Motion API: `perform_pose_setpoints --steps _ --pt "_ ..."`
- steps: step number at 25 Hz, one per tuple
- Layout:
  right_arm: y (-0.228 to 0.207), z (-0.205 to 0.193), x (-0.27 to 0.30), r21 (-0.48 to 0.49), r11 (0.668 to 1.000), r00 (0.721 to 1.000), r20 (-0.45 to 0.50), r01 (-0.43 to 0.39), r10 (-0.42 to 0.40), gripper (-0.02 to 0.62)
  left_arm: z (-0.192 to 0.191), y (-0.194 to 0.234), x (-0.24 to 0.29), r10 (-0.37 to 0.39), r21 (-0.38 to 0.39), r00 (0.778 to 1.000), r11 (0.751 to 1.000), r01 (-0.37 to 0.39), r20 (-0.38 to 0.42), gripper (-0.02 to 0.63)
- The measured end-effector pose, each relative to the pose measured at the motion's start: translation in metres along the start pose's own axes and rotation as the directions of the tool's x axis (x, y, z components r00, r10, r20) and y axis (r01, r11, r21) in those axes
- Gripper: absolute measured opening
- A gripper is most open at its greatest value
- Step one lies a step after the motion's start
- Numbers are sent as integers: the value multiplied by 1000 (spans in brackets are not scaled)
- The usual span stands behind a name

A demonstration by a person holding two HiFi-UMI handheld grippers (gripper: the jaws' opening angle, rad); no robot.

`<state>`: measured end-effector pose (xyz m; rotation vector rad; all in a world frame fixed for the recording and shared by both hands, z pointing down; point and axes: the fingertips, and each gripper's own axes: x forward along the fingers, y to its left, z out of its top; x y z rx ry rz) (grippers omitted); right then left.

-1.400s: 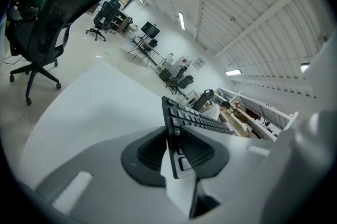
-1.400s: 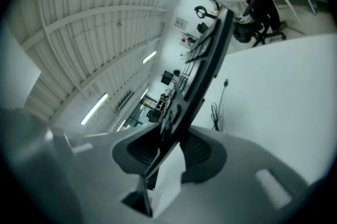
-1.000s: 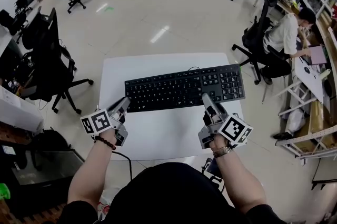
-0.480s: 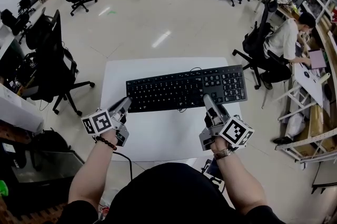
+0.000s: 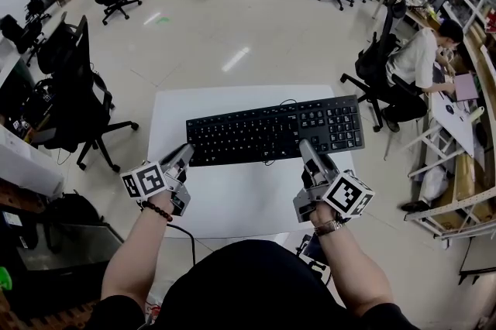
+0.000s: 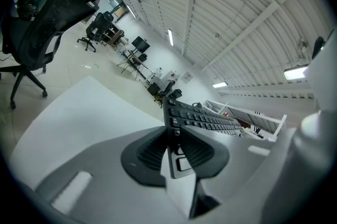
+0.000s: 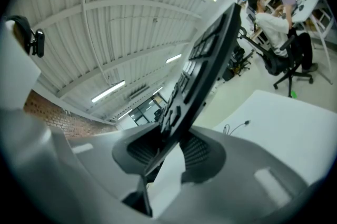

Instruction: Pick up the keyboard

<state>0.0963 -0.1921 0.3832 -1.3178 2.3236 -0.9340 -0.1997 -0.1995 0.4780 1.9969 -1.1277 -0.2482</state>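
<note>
A black full-size keyboard (image 5: pixel 271 131) stretches across the far half of the white table (image 5: pixel 232 197), and both grippers hold its near edge. My left gripper (image 5: pixel 184 152) is shut on the near left corner; in the left gripper view the keyboard (image 6: pixel 205 118) runs edge-on out from between the dark ribbed pads (image 6: pixel 150 150). My right gripper (image 5: pixel 304 145) is shut on the near edge right of the middle. In the right gripper view the keyboard (image 7: pixel 205 60) slants up from between the pads (image 7: pixel 197 150), apparently clear of the tabletop.
The keyboard's thin cable (image 7: pixel 237 127) trails onto the table. Black office chairs (image 5: pixel 77 88) stand to the left. At the right a person (image 5: pixel 418 49) sits in a chair at a cluttered desk (image 5: pixel 457 111). Pale floor lies beyond the table.
</note>
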Motion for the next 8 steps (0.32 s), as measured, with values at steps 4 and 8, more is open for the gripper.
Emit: perform_pose_setpoints --steps 4,8 --pt "-1 0 0 -11 1000 1000 2 3 -3 117 0 1 0 -1 0 1000 1000 1 1 87" --pt "-2 1 0 -18 1000 1000 6 3 -3 117 2 0 0 -3 0 1000 1000 3 6 87"
